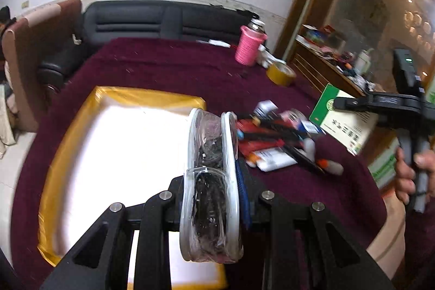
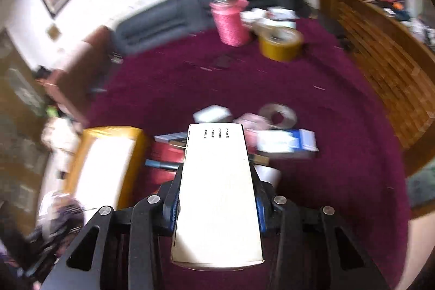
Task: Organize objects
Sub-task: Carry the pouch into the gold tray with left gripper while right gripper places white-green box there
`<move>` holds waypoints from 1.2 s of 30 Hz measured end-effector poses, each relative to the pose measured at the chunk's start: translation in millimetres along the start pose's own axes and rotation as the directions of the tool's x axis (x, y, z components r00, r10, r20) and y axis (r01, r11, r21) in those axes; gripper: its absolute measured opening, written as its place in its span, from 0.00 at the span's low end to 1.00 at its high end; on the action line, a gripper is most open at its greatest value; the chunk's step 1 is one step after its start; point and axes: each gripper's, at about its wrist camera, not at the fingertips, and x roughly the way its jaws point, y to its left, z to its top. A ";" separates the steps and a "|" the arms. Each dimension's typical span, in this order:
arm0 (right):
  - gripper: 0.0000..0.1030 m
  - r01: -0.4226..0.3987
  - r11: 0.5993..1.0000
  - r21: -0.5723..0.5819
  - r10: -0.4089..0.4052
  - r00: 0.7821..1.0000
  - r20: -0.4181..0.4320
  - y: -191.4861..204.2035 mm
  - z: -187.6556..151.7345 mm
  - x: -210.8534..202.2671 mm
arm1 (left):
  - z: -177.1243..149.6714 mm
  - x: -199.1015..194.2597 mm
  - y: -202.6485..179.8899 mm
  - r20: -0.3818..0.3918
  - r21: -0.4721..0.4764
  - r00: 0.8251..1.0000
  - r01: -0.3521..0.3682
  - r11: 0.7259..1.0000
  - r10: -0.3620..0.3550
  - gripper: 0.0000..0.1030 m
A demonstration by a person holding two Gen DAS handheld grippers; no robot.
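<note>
Both grippers are loaded: left gripper (image 1: 214, 197) clamps a clear pouch (image 1: 212, 181), right gripper (image 2: 217, 211) a white box (image 2: 217, 195); next, probably lower them into the yellow tray (image 1: 68, 140) at the table's left edge.

A clear pouch (image 1: 210, 181) of dark cords stands on edge, clamped. A white box (image 2: 217, 195) is gripped lengthwise. A pile (image 1: 280, 143) of pens and tubes lies right of a yellow tray (image 1: 68, 154).

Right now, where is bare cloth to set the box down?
Bare cloth runs between the pile and the pink cup and tape roll. Crowded around the pile, beside the tray.
</note>
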 end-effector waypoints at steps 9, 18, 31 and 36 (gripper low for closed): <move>0.43 -0.212 0.973 0.094 0.218 0.974 -0.060 106.2 20.8 100.6 | 55.1 62.9 56.3 -0.068 -0.047 0.987 -0.148 0.988 0.145 0.26; 0.44 -0.037 0.999 0.039 0.039 0.998 -0.049 143.0 16.0 166.9 | 55.8 123.2 85.3 -0.092 -0.097 0.977 -0.199 0.975 0.190 0.25; 0.46 0.062 0.996 -0.064 -0.062 0.998 0.013 159.8 8.2 188.1 | 48.7 154.6 94.4 -0.117 -0.150 0.978 -0.191 0.970 0.174 0.41; 0.59 0.065 0.996 -0.058 -0.064 0.998 0.010 155.3 5.9 187.2 | 49.1 145.0 95.6 -0.101 -0.170 0.981 -0.183 0.968 0.167 0.63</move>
